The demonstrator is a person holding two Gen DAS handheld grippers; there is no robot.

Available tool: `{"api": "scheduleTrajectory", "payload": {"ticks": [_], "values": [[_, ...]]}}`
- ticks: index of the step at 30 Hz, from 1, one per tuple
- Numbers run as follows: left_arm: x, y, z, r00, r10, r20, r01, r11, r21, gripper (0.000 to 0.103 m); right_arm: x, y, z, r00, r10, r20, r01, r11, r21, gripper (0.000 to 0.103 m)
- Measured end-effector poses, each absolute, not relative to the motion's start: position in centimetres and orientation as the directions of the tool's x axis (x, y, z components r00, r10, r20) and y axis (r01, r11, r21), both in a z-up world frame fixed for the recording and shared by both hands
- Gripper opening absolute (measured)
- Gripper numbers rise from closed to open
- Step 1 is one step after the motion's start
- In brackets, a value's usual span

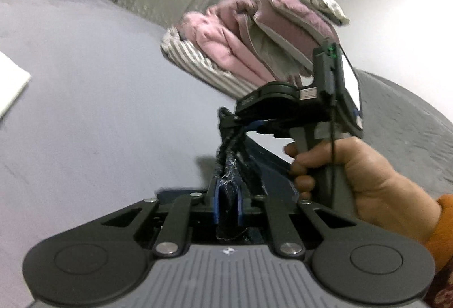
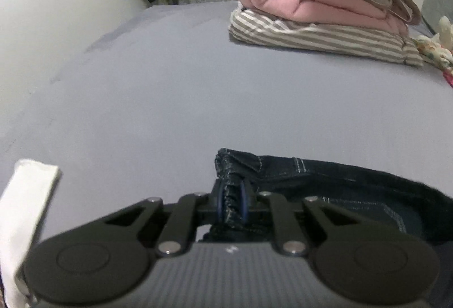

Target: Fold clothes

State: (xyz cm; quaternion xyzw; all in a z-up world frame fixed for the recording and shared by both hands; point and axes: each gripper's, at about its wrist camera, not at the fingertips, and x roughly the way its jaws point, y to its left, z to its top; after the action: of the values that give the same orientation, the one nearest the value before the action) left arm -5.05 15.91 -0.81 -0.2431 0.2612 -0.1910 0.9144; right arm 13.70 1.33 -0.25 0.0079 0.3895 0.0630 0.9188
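Bedding stack (image 2: 325, 4) beyond clamped jeans (image 2: 325, 180)

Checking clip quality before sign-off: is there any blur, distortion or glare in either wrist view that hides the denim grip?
Left wrist: motion blur smears the folded pile; fisheye bends the bed; the jeans in the left gripper stay legible. Right wrist: sharper, soft even light, no glare; denim bunched in the right gripper is clear.

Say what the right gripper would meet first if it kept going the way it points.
Beyond the dark jeans clamped in its jaws, the right gripper would probably meet bare grey bedsheet; the folded pile lies off right.
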Motion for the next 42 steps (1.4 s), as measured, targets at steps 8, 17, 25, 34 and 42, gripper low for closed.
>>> {"api": "scheduleTrajectory", "payload": {"ticks": [8,17,25,34,42], "values": [[-4.3,18.1,-1.7,0.806,-0.424,-0.413,0.141,0.815,-0.562,0.009,14.8,4.4,-0.5,0.671,0.14,-0.728,-0.134,0.989,0.067,0.011],[-3.9,20.6,-2.5,0.817,-0.361,-0.45,0.053,0.823,-0.565,0.009,18.5,8.1,-1.8,0.623,0.19,-0.759,-0.194,0.977,0.086,0.004],[-3.8,20.4,-4.1,0.786,-0.372,-0.494,0.044,0.83,-0.556,0.009,19.5,12.8,-4.5,0.533,-0.021,-0.846,-0.188,0.972,-0.143,0.075],[-3.4,20.6,-5.2,0.758,-0.392,-0.522,0.013,0.809,-0.588,0.009,19.1,14.5,-9.1,0.467,-0.166,-0.869,-0.163,0.949,-0.269,0.074],[-3.3,20.9,-5.1,0.758,-0.4,-0.516,0.019,0.804,-0.595,0.009,18.5,11.4,-7.7,0.501,-0.071,-0.862,-0.093,0.986,-0.135,0.033]]}}
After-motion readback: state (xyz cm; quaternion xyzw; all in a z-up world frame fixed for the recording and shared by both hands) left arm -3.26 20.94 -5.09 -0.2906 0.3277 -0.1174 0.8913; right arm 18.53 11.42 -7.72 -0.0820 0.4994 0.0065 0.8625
